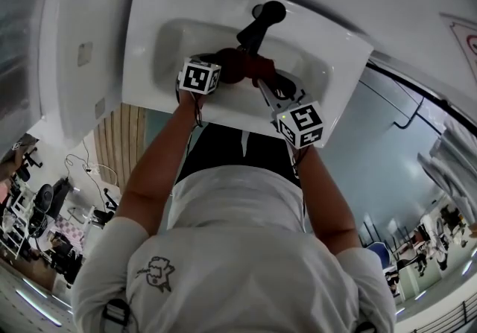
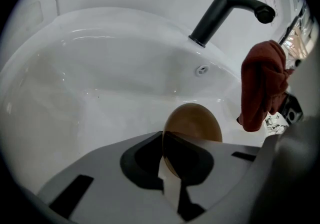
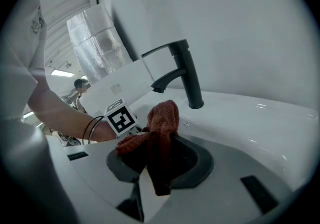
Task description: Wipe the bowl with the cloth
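A brown bowl stands on edge in the white basin, and my left gripper is shut on its rim. A dark red cloth hangs bunched from my right gripper, whose jaws are shut on it. In the left gripper view the cloth hangs just right of the bowl and a little apart from it. The right gripper view shows the left gripper's marker cube close behind the cloth. In the head view both marker cubes sit over the basin near the tap.
A black tap rises from the back rim of the white sink, its spout over the basin. An overflow hole sits in the basin wall. White wall stands behind the sink; a frosted panel stands to the left.
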A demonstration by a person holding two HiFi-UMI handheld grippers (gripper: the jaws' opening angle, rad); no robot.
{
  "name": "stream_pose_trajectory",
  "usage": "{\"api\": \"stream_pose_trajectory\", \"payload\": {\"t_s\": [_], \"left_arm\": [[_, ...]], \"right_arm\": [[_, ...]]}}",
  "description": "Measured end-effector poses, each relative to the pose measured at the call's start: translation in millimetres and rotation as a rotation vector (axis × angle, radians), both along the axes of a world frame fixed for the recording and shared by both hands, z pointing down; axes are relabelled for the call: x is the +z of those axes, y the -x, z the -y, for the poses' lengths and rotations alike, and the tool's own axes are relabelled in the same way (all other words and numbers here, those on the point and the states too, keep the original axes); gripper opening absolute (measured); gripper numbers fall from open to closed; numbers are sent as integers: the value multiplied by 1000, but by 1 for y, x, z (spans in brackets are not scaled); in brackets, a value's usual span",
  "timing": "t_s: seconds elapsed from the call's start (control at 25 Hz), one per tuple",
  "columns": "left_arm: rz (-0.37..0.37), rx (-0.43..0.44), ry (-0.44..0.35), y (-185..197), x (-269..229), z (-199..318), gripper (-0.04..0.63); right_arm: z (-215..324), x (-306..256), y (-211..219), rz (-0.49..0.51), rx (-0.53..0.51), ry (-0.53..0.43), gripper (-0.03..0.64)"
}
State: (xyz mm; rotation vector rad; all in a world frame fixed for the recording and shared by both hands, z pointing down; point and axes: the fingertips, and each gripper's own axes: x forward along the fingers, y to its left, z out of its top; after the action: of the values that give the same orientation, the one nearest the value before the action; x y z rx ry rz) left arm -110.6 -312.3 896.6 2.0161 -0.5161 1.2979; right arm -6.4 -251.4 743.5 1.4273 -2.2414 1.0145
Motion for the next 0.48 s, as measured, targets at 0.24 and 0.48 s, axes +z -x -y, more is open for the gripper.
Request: {"api": "stream_pose_trajectory", "payload": {"t_s": [0.24, 0.48], "left_arm": [[-34, -15, -46, -9, -19, 0, 20], [-101, -32, -111, -27, -64, -3, 20]], "right_arm": [[-3, -10, 2, -11, -14, -19, 114], [0, -32, 10, -25, -61, -64, 114]]}}
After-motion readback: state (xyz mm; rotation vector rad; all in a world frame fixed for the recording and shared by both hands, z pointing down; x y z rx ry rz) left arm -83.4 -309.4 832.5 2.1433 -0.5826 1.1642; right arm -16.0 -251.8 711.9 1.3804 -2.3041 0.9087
